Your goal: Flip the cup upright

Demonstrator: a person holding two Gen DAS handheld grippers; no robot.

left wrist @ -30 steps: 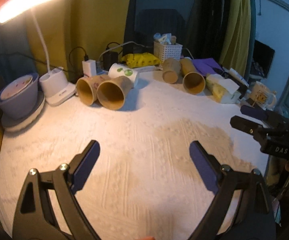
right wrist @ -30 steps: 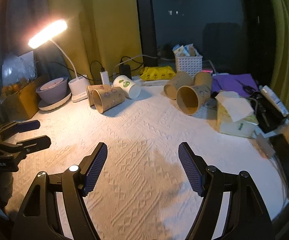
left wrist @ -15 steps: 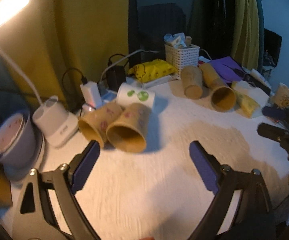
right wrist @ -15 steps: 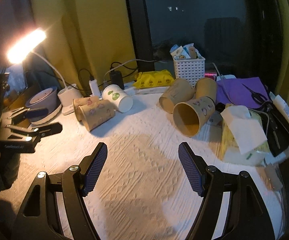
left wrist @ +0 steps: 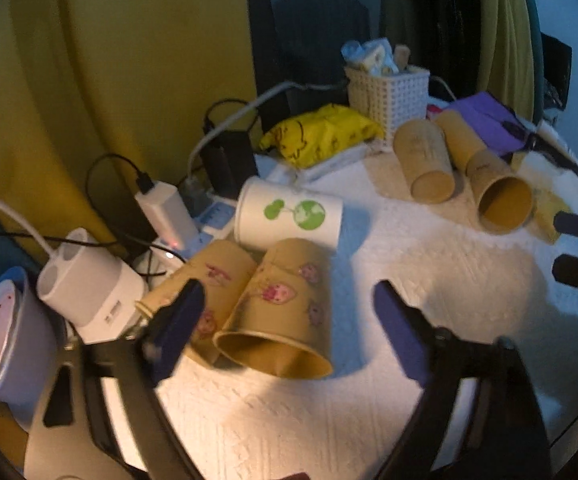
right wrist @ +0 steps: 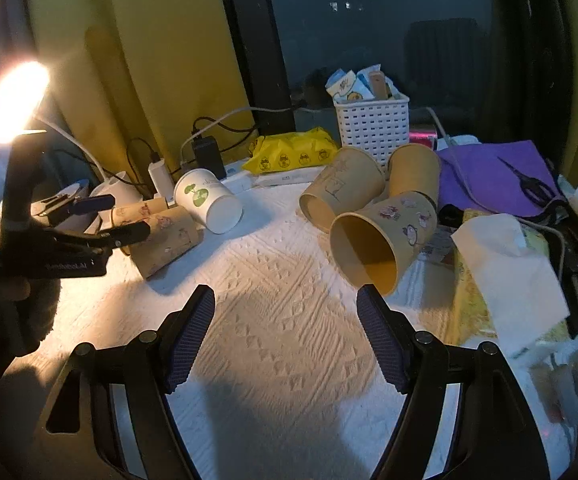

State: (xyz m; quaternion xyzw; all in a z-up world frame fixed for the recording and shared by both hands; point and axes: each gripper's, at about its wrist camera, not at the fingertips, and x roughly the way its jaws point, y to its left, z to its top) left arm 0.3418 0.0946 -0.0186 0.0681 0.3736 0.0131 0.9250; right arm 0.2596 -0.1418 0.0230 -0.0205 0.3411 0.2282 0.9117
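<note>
Several paper cups lie on their sides on the white cloth. My left gripper [left wrist: 285,320] is open, its jaws on either side of a brown cup with pink prints [left wrist: 285,312]; a second brown cup [left wrist: 209,284] and a white cup with green print [left wrist: 289,216] lie beside it. My right gripper [right wrist: 285,332] is open and empty, just short of a brown cup [right wrist: 385,240] whose mouth faces me. Two more brown cups [right wrist: 341,190] lie behind it. The left gripper [right wrist: 109,220] also shows in the right wrist view, at the left cups.
A desk lamp base [left wrist: 89,292] and a purple bowl [left wrist: 5,332] stand at the left. Chargers and cables [left wrist: 161,208], a yellow packet [right wrist: 293,152] and a white basket [right wrist: 371,124] line the back. A tissue pack [right wrist: 505,264] and purple sheet [right wrist: 493,180] lie right.
My left gripper has moved forward and left until its jaws flank the brown printed cup. My right gripper has moved forward and right toward the open-mouthed brown cup.
</note>
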